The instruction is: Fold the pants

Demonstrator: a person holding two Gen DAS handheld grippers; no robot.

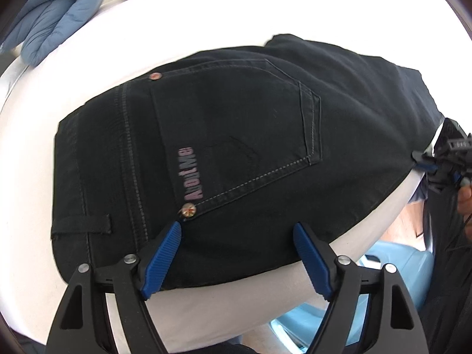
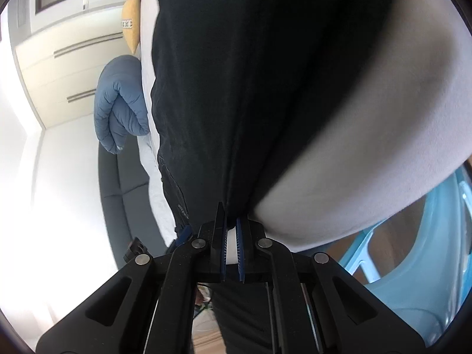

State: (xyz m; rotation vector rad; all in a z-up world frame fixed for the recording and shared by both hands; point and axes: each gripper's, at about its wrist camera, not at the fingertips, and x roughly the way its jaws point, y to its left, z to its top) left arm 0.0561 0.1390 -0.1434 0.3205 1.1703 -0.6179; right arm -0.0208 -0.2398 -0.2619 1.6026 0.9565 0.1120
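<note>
The black pants [image 1: 236,147] are soft, heavy denim; right gripper [image 2: 231,227] pinches their near edge, left gripper [image 1: 236,236] hovers with jaws apart near the waistband.

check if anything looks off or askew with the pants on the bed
Nothing damaged or spilled. The black pants lie folded on the white bed, slightly skewed. The right gripper pinches their edge over the bedside; the left gripper is open above them.
</note>
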